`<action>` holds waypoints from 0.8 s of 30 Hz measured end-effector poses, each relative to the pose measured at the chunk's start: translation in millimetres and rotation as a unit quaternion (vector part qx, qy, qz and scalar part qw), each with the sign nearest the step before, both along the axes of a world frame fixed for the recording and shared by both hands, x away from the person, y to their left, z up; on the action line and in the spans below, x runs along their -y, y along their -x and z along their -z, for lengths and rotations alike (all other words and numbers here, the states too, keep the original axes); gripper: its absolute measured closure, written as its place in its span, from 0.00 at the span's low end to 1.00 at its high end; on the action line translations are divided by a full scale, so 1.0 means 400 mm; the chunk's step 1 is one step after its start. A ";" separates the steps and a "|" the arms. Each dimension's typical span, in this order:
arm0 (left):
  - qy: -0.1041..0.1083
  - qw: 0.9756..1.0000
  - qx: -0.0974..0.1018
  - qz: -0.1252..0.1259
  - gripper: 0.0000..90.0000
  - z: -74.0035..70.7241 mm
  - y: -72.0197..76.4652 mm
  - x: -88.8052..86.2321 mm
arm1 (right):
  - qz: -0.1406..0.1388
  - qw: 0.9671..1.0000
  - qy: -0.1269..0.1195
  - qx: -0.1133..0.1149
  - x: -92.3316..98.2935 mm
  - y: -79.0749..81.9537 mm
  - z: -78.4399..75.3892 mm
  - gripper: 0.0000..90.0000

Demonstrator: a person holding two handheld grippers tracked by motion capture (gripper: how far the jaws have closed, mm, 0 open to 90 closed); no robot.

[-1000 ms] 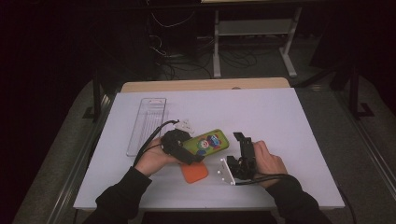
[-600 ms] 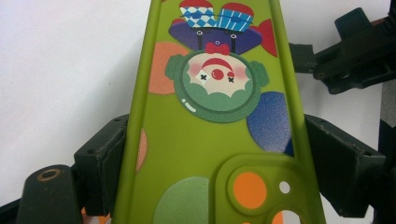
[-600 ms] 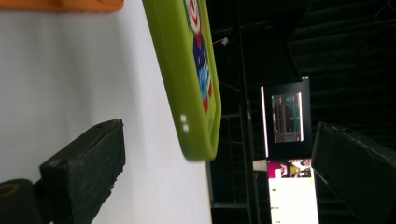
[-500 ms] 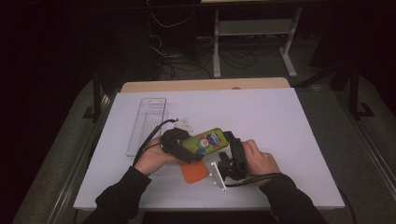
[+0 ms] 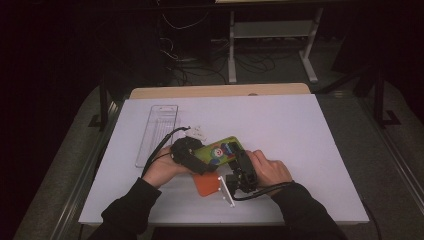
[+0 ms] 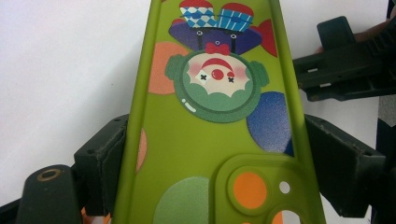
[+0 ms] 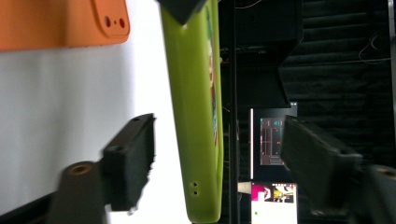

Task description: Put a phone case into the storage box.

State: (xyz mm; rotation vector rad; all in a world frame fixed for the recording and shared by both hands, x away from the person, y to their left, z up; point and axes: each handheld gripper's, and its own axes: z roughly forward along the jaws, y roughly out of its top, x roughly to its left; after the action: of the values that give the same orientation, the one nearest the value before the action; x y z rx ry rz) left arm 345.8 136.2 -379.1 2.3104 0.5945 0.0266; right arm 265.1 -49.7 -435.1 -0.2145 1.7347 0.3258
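- My right gripper (image 5: 235,159) sits at the near centre of the table, jaws either side of the far end of the green phone case (image 5: 218,151). In the right gripper view the case (image 7: 198,112) stands edge-on between my two jaws with a gap on each side; the pads are not pressing on it. These jaws have just been closing, with the case between them.
- My left gripper (image 5: 192,161) is clamped across the green phone case. In the left gripper view both jaws press on the case's long edges (image 6: 210,140), near its camera cut-out, printed clown side facing the camera.
- The case is held off the table top, between my two hands, slightly tilted.
- An orange phone case (image 5: 206,184) lies flat on the white table (image 5: 300,130), just under the green one, near the front edge.
- Farther off, to the left, a clear plastic tray (image 5: 159,131) lies lengthwise on the table.
- A small white item (image 5: 196,133) rests just behind my left gripper; too small to identify.
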 end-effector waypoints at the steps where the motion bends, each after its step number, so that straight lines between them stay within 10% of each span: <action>1: -0.001 1.000 0.001 0.000 0.17 -0.001 0.000 0.000 | -0.001 1.000 0.004 -0.003 0.000 0.001 0.001 0.42; 24: -0.002 1.000 0.003 0.003 0.17 -0.002 0.005 0.003 | -0.009 1.000 0.023 0.010 -0.004 0.012 0.018 0.79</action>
State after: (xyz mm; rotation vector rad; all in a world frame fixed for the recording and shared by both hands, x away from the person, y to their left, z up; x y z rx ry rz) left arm 343.9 135.0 -378.1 2.3153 0.5843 0.0328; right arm 260.2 -48.3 -442.3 -0.2655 1.7234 0.2962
